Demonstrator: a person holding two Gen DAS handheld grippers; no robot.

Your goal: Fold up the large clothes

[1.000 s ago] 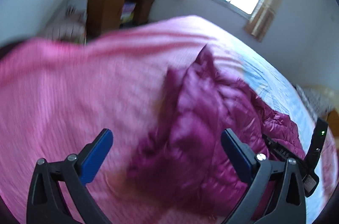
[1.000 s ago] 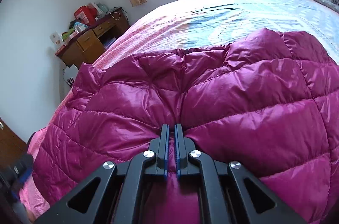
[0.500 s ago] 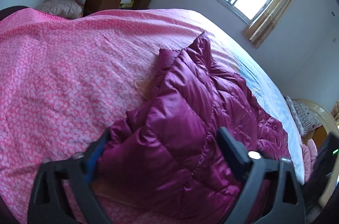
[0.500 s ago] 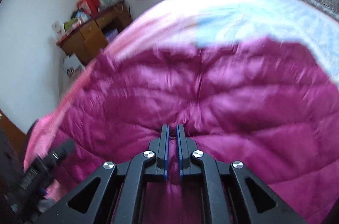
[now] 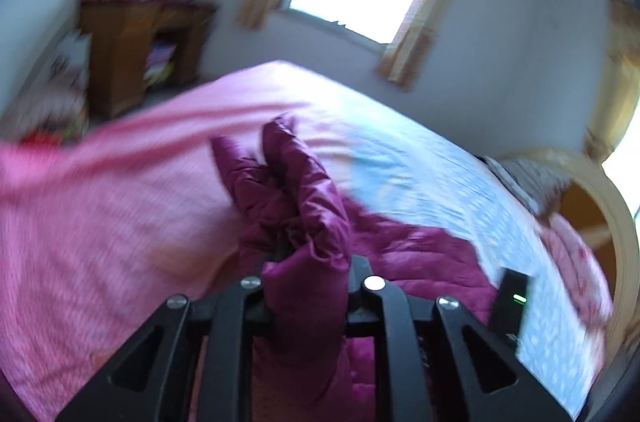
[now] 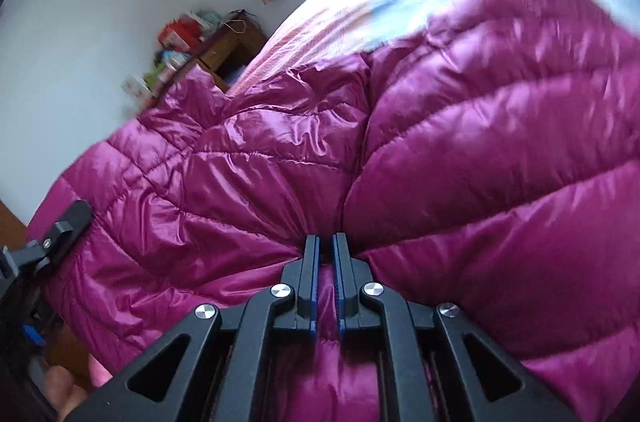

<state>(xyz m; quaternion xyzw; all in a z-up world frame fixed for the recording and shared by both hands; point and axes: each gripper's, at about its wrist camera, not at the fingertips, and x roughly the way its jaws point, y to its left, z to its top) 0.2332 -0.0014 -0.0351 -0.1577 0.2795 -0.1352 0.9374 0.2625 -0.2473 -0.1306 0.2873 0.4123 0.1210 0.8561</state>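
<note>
On the pink bedspread [image 5: 100,222] lies the magenta down jacket [image 6: 460,142]. I have my left gripper [image 5: 306,286] clamped around a bunched fold of it, and my right gripper [image 6: 324,258] pinched nearly closed on a thin quilted edge. A wooden desk [image 5: 132,54] stands by the wall.

Right tool [image 6: 325,254] pinching magenta jacket [image 6: 460,158]

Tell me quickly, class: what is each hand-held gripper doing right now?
Left hand-held gripper: shut on a bunched fold of the magenta down jacket.
Right hand-held gripper: shut on the jacket's fabric.
</note>
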